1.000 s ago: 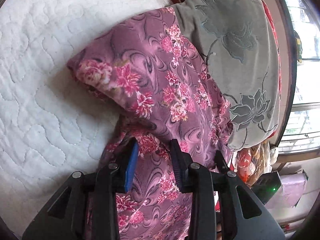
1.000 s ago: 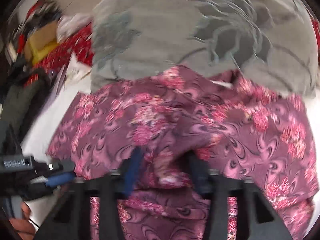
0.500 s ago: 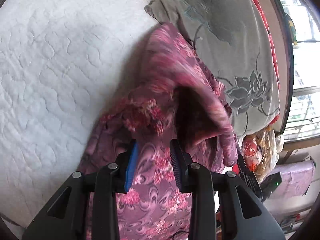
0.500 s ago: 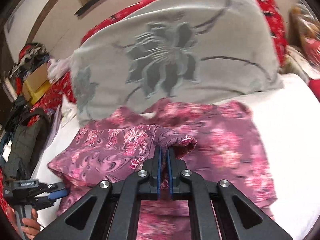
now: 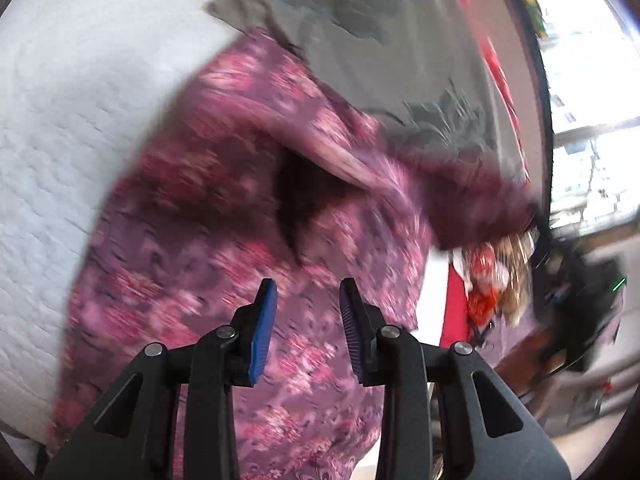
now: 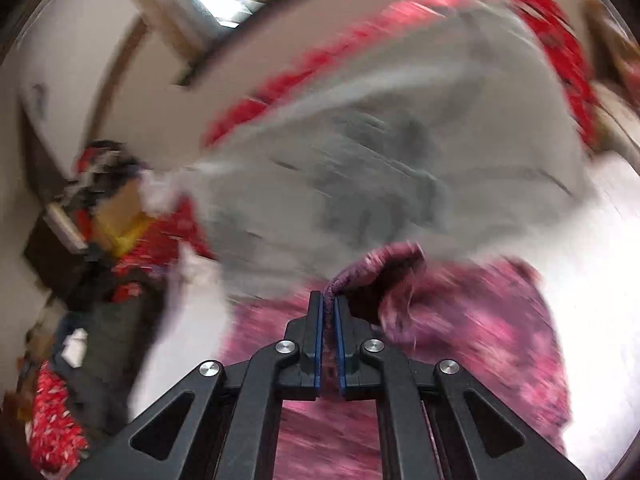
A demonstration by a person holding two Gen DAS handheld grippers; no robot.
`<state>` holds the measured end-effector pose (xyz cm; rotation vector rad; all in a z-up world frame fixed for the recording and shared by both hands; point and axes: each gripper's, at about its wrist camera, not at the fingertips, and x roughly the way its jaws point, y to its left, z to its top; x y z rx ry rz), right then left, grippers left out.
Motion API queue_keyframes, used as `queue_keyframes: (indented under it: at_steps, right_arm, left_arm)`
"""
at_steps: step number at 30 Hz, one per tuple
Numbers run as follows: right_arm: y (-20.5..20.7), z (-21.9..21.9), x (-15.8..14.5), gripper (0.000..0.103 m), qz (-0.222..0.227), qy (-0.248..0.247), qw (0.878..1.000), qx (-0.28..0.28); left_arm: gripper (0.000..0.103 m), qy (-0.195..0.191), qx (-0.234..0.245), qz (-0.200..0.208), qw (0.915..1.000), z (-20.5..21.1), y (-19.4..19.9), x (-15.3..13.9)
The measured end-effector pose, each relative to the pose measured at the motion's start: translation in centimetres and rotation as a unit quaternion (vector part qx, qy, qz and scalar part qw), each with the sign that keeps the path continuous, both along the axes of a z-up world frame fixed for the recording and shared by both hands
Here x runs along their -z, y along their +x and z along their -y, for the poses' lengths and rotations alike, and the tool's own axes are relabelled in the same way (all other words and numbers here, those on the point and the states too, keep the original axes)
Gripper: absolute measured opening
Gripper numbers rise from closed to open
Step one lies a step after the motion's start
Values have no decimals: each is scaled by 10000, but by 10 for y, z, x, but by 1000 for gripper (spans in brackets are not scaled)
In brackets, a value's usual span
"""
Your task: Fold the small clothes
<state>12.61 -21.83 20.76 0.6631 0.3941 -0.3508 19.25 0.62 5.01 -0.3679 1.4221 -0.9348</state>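
**A thin pinch on one side, an open hold on the other**

The right gripper point(image 6: 328, 304) is clenched on a narrow fold of the purple floral garment point(image 6: 472, 340); its blue fingers point(image 6: 318, 336) stand almost together with only the cloth edge between them. This pinch takes very little fabric, so a quick pull could let the edge slide out, and the lifted corner would fall on the bed.

The left gripper point(image 5: 308, 312) is different. Its fingers point(image 5: 262, 332) stand apart, and the garment point(image 5: 224, 208) runs under and between them, but no pad seems to press on it. It is judged that this side is released, or holds only loosely. If the right side pulls alone, the cloth may drag across the white quilted bed point(image 5: 60, 128) and twist instead of folding flat.

The garment lies on the bed, partly raised, with a dark open pocket in the middle where the layers separate. That opening may be folded in crooked.

Just behind it lies the grey flowered blanket point(image 6: 400, 168), touching the garment's far edge. The raised corner could catch on it or land on top of it. Both views are blurred, so fine detail cannot be told.
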Motion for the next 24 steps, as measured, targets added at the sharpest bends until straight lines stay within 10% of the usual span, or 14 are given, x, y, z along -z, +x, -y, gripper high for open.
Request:
queue_keyframes:
  at_steps: [6,13,24]
  right_arm:
    - [17,-27,-76,4,642,-565,9956,-384]
    - [8,-31,-89,4,709,-663,9945,-386]
    - [-53,46,55,5,-768,115,9941,754]
  left_arm:
    - [30,-215,-227,-209,9993,33,-13,2]
    - [30,135,-1599,-405,9862,32,20,17]
    - [30,396,-1665,-232,9850,-50,33,23]
